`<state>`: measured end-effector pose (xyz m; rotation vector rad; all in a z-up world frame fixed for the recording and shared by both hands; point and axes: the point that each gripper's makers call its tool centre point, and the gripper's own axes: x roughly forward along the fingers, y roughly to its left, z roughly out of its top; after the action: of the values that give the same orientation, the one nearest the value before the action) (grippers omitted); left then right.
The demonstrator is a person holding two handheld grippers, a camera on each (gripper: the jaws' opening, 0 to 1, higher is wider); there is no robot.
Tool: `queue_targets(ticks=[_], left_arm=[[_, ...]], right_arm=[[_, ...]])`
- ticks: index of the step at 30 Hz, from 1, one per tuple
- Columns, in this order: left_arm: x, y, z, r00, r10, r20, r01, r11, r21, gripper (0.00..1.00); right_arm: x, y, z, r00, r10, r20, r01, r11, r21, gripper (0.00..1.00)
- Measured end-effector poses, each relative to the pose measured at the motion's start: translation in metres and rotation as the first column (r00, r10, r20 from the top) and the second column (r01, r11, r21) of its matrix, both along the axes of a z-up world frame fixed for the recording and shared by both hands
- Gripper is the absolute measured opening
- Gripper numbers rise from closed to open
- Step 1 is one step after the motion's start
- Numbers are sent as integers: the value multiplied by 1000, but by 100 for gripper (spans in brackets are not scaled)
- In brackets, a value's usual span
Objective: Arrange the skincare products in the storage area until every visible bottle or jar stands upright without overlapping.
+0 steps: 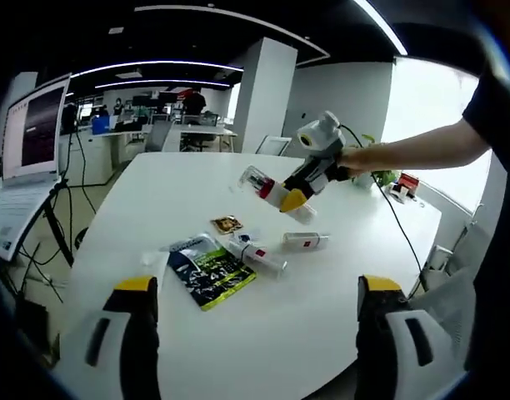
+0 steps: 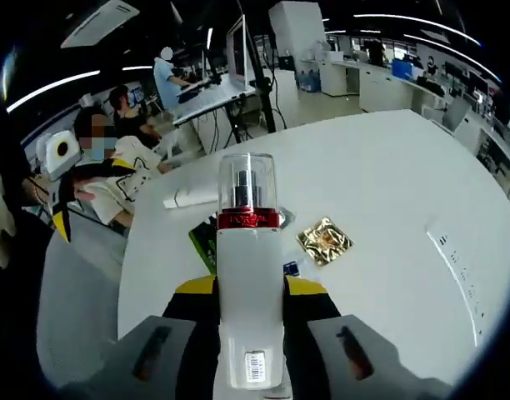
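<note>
Above the white table, the right gripper is squeezing a spray bottle lying along its jaws; the left gripper is hanging open nearby.

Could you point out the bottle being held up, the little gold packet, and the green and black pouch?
Bottle (image 2: 248,275): right gripper view, white body, between the tongs.
Gold packet (image 2: 325,240): right gripper view, its middle.
Green and black pouch (image 1: 209,275): left gripper view, printed front.
</note>
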<state>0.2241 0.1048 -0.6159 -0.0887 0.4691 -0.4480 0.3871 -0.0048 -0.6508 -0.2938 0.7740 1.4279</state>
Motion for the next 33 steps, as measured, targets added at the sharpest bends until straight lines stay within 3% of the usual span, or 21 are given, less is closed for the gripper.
queue_targets(ticks=[7, 10, 17, 23, 26, 33], left_arm=[[2, -12, 8, 999, -53, 3, 53, 998, -19, 99], [2, -13, 11, 998, -60, 9, 60, 998, -16, 99], [2, -20, 21, 995, -101, 21, 102, 994, -41, 99], [3, -38, 39, 979, -196, 46, 200, 975, -100, 99], [3, -47, 47, 967, -249, 51, 253, 958, -132, 98], [5, -75, 70, 925, -368, 96, 381, 893, -240, 95]], right_arm=[[-24, 0, 21, 994, -33, -108, 47, 990, 134, 27], [-33, 0, 39, 981, -58, -185, 102, 966, 236, 27], [-48, -4, 70, 956, -75, -282, 181, 911, 371, 27], [-68, -7, 87, 953, -59, -296, 188, 883, 430, 27], [-79, -7, 91, 963, -63, -264, 181, 873, 453, 27], [-116, -6, 95, 976, -47, -212, 151, 848, 509, 27]])
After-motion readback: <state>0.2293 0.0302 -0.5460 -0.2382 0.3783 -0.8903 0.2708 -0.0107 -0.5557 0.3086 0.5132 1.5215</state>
